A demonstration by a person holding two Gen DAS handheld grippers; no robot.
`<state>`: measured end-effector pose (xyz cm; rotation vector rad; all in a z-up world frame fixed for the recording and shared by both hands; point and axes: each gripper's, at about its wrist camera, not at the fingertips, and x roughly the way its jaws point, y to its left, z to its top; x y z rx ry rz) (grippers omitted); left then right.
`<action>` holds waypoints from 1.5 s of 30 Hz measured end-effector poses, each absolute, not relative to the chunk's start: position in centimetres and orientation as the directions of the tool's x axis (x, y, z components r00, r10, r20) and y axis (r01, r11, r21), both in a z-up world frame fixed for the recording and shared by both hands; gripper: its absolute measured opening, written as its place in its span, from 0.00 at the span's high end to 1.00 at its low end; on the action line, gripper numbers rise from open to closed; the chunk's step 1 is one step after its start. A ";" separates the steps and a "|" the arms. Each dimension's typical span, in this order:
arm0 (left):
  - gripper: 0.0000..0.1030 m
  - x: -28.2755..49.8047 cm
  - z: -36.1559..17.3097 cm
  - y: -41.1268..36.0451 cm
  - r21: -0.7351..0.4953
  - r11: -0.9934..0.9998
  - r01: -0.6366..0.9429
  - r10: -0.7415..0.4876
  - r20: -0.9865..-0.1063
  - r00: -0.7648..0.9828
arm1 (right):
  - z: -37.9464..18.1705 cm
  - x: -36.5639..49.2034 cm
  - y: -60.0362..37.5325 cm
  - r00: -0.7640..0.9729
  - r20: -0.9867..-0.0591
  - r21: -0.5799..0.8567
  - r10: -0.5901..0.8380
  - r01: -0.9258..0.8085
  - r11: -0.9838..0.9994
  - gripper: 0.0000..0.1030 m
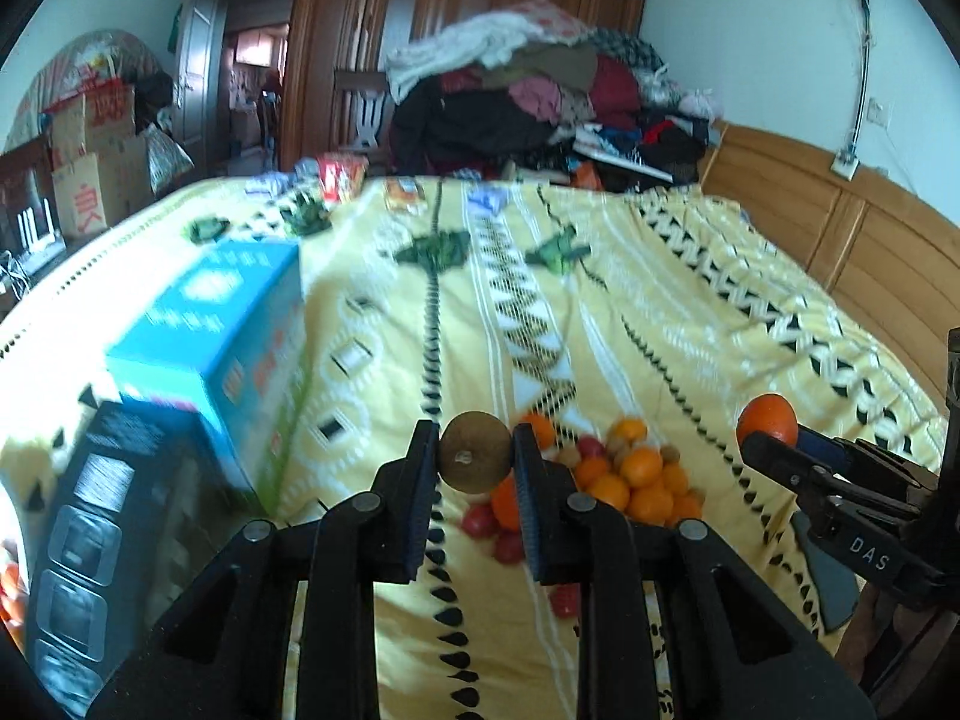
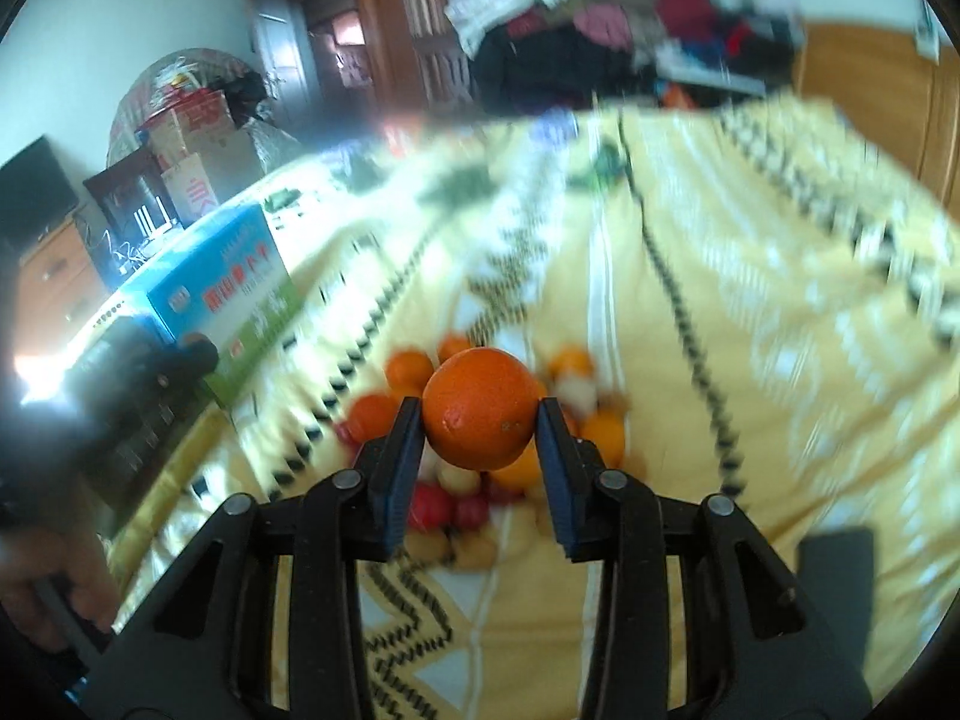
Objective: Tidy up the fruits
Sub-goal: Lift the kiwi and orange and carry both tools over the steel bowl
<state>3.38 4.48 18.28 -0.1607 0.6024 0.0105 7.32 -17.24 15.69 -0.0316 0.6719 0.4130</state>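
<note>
A bed covered by a yellow patterned bedspread (image 1: 690, 312) fills the room. A blue box (image 1: 210, 324) lies on its left side, touching a black box (image 1: 114, 528) nearer the camera. A heap of clothes (image 1: 540, 96) sits at the far end before a wooden wardrobe (image 1: 372, 12). Cardboard boxes (image 1: 90, 180) stand at left; a wooden headboard (image 1: 840, 240) runs along the right.

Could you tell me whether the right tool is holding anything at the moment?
Yes: the right tool is shut on an orange, lifted above the fruit pile.
</note>
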 end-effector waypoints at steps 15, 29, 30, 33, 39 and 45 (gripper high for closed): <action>0.76 -3.9 26.5 16.2 -0.141 0.951 -0.273 0.176 -0.479 0.860 | 23.9 4.4 -6.3 0.723 -0.557 0.033 0.409 -0.473 0.881 0.63; 0.76 -13.4 26.5 29.4 -0.182 0.846 -0.501 0.372 -0.470 0.800 | 25.8 -1.3 7.2 0.633 -0.545 -0.020 0.550 -0.666 0.746 0.63; 0.76 -14.0 26.2 30.2 -0.185 0.837 -0.516 0.383 -0.475 0.792 | 25.6 -1.8 8.2 0.620 -0.548 -0.023 0.561 -0.682 0.731 0.63; 0.76 -15.9 25.2 32.4 -0.194 0.809 -0.556 0.409 -0.494 0.767 | 25.1 -3.1 10.9 0.568 -0.565 -0.010 0.598 -0.730 0.683 0.63; 0.76 -18.2 21.4 36.5 -0.207 0.750 -0.628 0.428 -0.572 0.700 | 22.9 -5.2 16.3 0.404 -0.627 0.061 0.667 -0.827 0.558 0.63; 0.76 -17.8 16.3 37.9 -0.161 0.729 -0.665 0.404 -0.683 0.608 | 19.2 -6.8 20.4 0.259 -0.705 0.113 0.660 -0.878 0.465 0.63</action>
